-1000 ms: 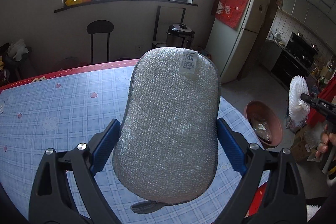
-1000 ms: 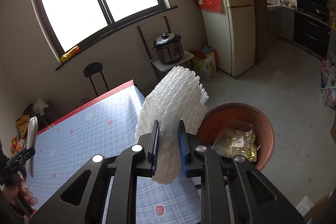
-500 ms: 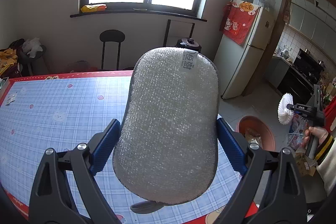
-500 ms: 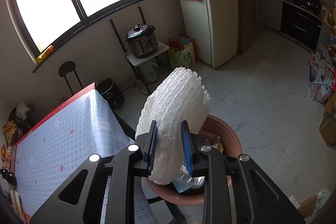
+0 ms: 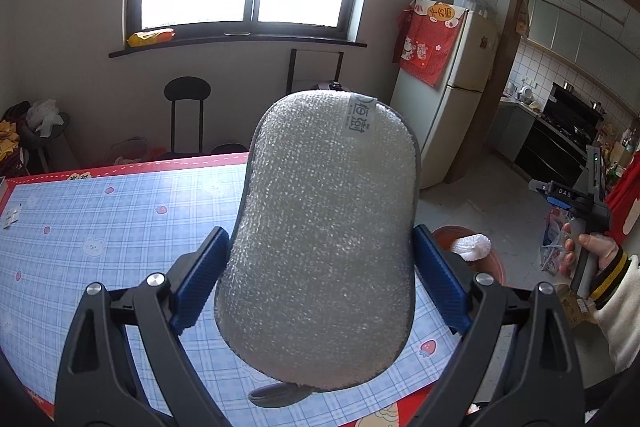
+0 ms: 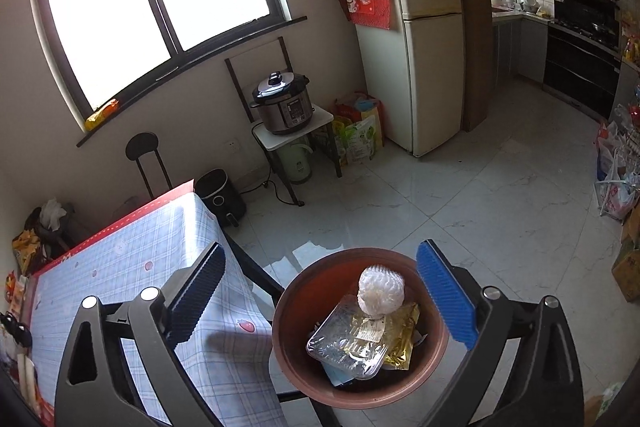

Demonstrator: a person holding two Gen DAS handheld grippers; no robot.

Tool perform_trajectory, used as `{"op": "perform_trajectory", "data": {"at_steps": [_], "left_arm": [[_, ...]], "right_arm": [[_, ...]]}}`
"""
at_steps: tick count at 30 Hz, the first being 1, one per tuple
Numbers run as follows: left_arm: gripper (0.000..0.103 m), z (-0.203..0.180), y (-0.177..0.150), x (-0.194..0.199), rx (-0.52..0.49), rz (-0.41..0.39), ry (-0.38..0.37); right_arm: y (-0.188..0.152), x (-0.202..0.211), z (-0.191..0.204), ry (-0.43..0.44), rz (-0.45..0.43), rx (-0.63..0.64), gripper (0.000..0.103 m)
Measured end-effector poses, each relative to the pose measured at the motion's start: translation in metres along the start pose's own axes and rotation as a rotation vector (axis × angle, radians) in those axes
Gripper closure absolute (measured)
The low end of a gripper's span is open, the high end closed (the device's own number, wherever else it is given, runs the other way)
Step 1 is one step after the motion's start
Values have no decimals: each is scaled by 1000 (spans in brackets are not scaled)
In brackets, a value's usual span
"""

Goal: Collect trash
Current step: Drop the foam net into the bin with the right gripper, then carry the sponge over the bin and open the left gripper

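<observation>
My left gripper (image 5: 320, 279) is shut on a grey sparkly scrubbing pad (image 5: 324, 239) and holds it upright above the blue checked table (image 5: 100, 227). My right gripper (image 6: 320, 291) is open and empty above the brown basin (image 6: 292, 343) on the floor. The white foam fruit net (image 6: 380, 293) lies in the basin on top of a clear plastic tray (image 6: 346, 345) and a yellow wrapper (image 6: 400, 343). In the left wrist view the basin's rim (image 5: 448, 233) and the foam net (image 5: 470, 246) show right of the pad, with my right gripper (image 5: 568, 199) above them.
The table's corner (image 6: 200, 211) is left of the basin. A fridge (image 6: 420, 67), a rice cooker (image 6: 282, 105) on a small stand, a black stool (image 6: 144, 151) and a black air fryer (image 6: 220, 197) stand by the wall. Bags (image 6: 616, 187) line the right side.
My right gripper has opened and the white foam net has dropped into the brown basin. My left gripper has kept hold of the pad and drawn back from the table.
</observation>
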State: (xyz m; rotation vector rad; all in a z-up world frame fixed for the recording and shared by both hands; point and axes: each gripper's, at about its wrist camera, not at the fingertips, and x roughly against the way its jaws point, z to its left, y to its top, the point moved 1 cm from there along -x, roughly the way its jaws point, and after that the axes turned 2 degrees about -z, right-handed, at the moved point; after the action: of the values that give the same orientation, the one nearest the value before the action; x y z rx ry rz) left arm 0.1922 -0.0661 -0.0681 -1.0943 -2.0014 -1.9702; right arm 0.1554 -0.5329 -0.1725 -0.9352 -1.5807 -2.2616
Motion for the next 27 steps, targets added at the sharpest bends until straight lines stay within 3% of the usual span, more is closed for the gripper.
{"op": "perform_trajectory", "data": {"at_steps": [6,18,27], "left_arm": [[12,-53,9,-32,-77,40,-98],[12,-189,6,-129,-259,159,-295],[12,-284,-4,-197,-371,236,-371]], "right_arm": [[-15,29,-13,-13,-11,17,5],[-63,81,-101,-84,-12,-171,5],[-96,109,-157,-164,-13,-271,5]]}}
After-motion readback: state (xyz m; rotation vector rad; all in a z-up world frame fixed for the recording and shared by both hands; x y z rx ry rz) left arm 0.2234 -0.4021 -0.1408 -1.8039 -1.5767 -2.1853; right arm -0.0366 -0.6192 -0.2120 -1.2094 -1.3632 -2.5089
